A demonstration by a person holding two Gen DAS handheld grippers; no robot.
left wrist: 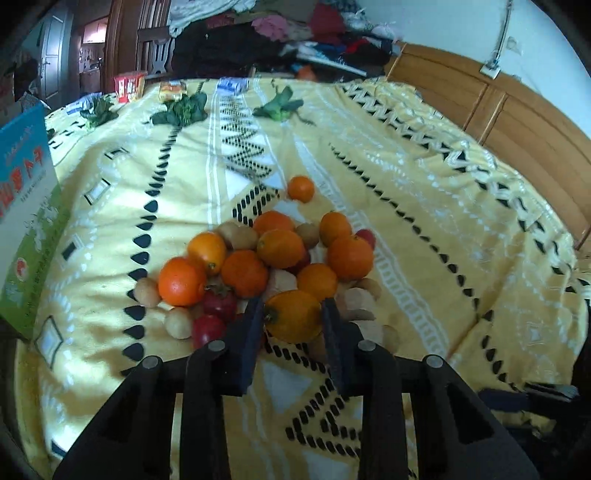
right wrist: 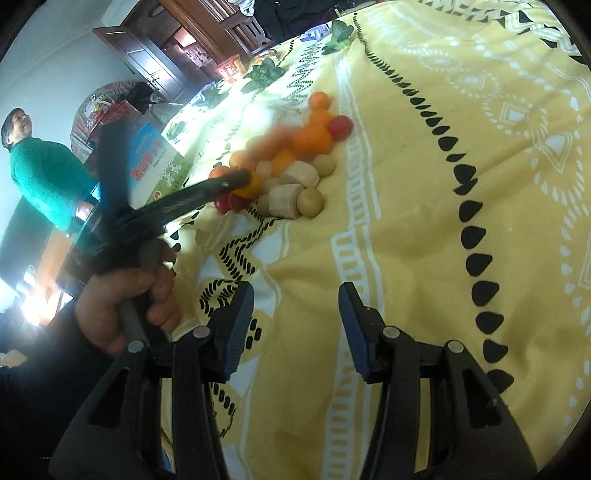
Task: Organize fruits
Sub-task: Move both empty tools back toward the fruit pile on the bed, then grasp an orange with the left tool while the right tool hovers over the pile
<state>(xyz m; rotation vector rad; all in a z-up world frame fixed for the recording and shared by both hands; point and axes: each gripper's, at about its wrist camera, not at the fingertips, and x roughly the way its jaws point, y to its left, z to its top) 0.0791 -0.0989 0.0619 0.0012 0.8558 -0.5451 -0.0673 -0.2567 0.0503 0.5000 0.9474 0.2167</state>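
A yellow bedspread with black teardrop rows and white geometric bands covers a bed, and nearly everything sits relative to the heap of oranges, small red fruits, tan round fruits and pale cut chunks at its middle. Beyond the heap, at the bed's far edge, lie three dark green leafy bunches, small red and yellow packets and a mound of mixed clothing. To the heap's left stands a blue and green printed carton; to its right runs a wooden bed frame under a white wall. One lone orange lies just behind the heap, apart from it.

At the heap's near edge is an oval orange-yellow fruit, its long axis lying across the left wrist view, its dark stem end pointing left. The left gripper reaches down at a slant to it, jaws narrowed and pressed against both its sides. In the right wrist view a bare hand wraps that tool's grey handle (fingers curled, dark sleeve behind).

The right gripper hovers over bare bedspread well short of the heap, tilted downward, jaws partly apart with nothing between them. A person in a green top stands beyond the carton
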